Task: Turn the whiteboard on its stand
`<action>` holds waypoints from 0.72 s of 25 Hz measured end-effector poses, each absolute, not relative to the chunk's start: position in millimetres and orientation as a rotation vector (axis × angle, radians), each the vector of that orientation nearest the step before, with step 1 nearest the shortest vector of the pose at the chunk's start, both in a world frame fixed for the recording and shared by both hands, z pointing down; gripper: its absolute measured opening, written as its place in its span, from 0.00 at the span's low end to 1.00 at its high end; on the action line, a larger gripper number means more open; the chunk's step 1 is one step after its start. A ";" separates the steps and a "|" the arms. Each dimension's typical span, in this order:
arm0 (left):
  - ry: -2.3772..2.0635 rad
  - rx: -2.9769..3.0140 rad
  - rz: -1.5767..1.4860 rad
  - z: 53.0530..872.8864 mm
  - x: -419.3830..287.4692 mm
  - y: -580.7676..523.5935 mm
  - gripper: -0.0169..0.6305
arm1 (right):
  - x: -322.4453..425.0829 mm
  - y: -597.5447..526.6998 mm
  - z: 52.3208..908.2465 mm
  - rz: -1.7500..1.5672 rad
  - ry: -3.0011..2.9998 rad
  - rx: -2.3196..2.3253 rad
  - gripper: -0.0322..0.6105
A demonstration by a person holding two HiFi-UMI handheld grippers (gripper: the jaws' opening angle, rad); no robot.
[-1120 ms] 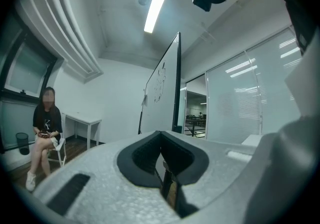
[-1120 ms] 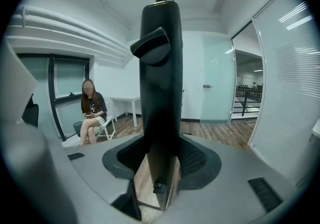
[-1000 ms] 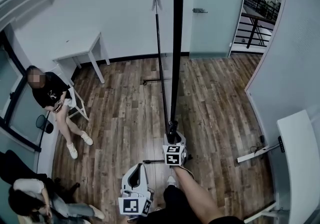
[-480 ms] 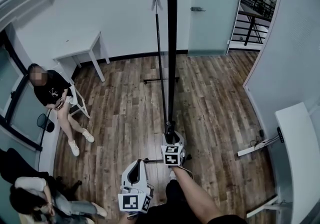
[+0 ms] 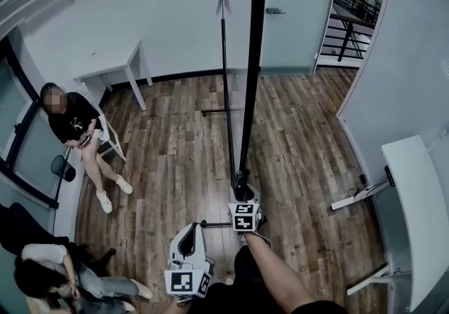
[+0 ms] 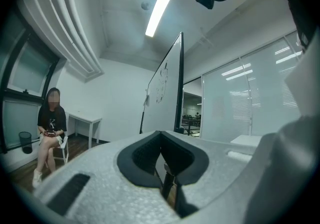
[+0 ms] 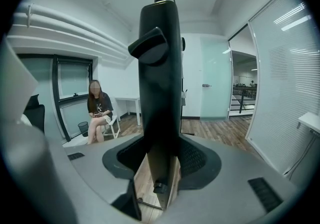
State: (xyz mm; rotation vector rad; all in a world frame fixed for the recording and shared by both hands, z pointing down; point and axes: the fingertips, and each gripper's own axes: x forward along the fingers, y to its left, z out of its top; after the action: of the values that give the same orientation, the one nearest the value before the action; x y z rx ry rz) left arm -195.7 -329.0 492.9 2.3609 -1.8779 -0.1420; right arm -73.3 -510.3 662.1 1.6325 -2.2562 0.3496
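The whiteboard (image 5: 249, 74) shows edge-on from above as a long black bar, with the stand's thin pole (image 5: 226, 60) beside it. My right gripper (image 5: 243, 197) is at the board's near end, shut on its black frame edge (image 7: 159, 78), which fills the gap between the jaws in the right gripper view (image 7: 161, 155). My left gripper (image 5: 188, 256) hangs lower left, apart from the board, jaws together on nothing (image 6: 161, 138). In the left gripper view the whiteboard (image 6: 165, 88) stands tall ahead, its white face to the left.
A person (image 5: 74, 123) sits on a chair at the left, near a white table (image 5: 112, 67). Another person (image 5: 42, 274) is at the bottom left. A white desk (image 5: 414, 207) stands at the right. A glass door (image 5: 295, 18) and the stand's foot (image 5: 223, 111) lie ahead on the wood floor.
The board's far end has swung slightly to the right in the head view. Both grippers stay nearly where they were, the right one still on the frame.
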 end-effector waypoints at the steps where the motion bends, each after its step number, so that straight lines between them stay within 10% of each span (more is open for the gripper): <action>1: -1.873 2.364 -0.143 492.0 -197.1 -325.0 0.05 | -74.7 -505.3 661.9 0.355 -2.256 1.631 0.34; 18: -1.842 2.389 -0.141 488.5 -189.0 -272.4 0.05 | -79.5 -449.5 663.2 0.365 -2.263 1.611 0.34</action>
State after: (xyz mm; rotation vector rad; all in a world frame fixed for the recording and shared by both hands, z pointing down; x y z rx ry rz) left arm -189.0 -272.4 488.5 2.3886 -1.8421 -0.1407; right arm -79.5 -449.5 663.2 1.6106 -2.2633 0.3647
